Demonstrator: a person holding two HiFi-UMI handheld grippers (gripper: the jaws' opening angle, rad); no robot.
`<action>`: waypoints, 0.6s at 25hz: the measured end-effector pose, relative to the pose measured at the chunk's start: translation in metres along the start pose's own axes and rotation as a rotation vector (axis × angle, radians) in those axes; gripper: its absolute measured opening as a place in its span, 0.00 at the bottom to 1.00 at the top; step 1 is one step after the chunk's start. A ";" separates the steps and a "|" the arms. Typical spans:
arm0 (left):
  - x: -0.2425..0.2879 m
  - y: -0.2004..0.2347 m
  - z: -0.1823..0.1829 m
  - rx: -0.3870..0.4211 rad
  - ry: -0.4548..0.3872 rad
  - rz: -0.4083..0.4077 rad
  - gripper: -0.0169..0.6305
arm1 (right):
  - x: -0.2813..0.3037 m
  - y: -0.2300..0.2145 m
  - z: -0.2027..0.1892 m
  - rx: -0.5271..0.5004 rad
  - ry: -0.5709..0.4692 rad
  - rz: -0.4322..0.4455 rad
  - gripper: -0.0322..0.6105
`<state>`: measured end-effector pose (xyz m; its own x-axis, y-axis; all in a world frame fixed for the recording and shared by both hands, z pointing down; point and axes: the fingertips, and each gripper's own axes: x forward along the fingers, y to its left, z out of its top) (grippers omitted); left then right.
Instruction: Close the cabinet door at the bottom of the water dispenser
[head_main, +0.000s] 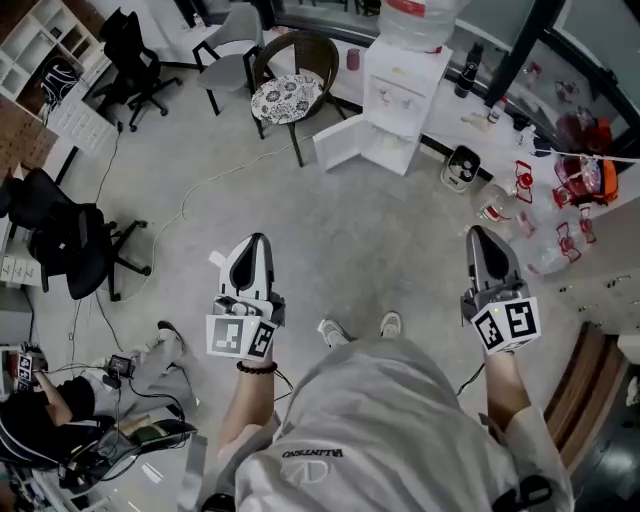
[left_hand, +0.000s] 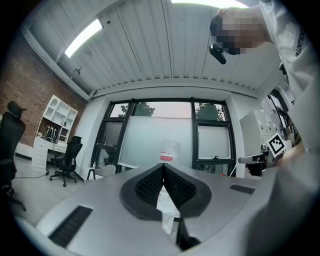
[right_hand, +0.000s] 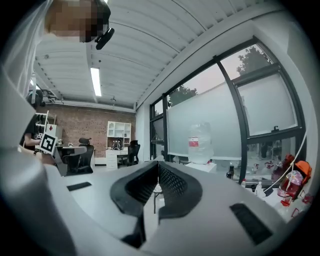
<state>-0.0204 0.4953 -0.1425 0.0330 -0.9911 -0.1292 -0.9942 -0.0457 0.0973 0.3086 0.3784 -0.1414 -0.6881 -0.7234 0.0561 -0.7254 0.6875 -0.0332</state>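
Water dispenser (head_main: 405, 90): stands across the floor (head_main: 330, 250), well ahead of you. Cabinet door (head_main: 340, 145): open at its base, swung left. Your left gripper (head_main: 257, 242) and right gripper (head_main: 478, 233): fingers (left_hand: 147, 184) pressed together, holding nothing.

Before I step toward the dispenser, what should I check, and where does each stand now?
1. Cabinet door open on the water dispenser: ok, swung out at its base.
2. Left gripper empty: ok, shut on nothing.
3. Right gripper empty: ok, shut on nothing.
4. Door within reach: not ok, both grippers are far short.
5. Chair clear of door: cannot tell, its leg stands close beside it.
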 end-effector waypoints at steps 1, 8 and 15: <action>-0.004 0.004 0.000 -0.004 0.000 -0.003 0.03 | 0.002 0.007 0.000 0.001 -0.001 0.001 0.07; -0.031 0.022 -0.007 -0.013 0.005 -0.040 0.03 | 0.009 0.060 -0.011 -0.021 0.006 0.038 0.07; -0.038 0.049 -0.012 -0.030 0.040 -0.043 0.03 | 0.033 0.098 -0.009 -0.046 0.021 0.084 0.07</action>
<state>-0.0691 0.5293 -0.1210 0.0803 -0.9923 -0.0942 -0.9883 -0.0915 0.1217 0.2151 0.4225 -0.1338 -0.7459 -0.6616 0.0764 -0.6631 0.7485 0.0076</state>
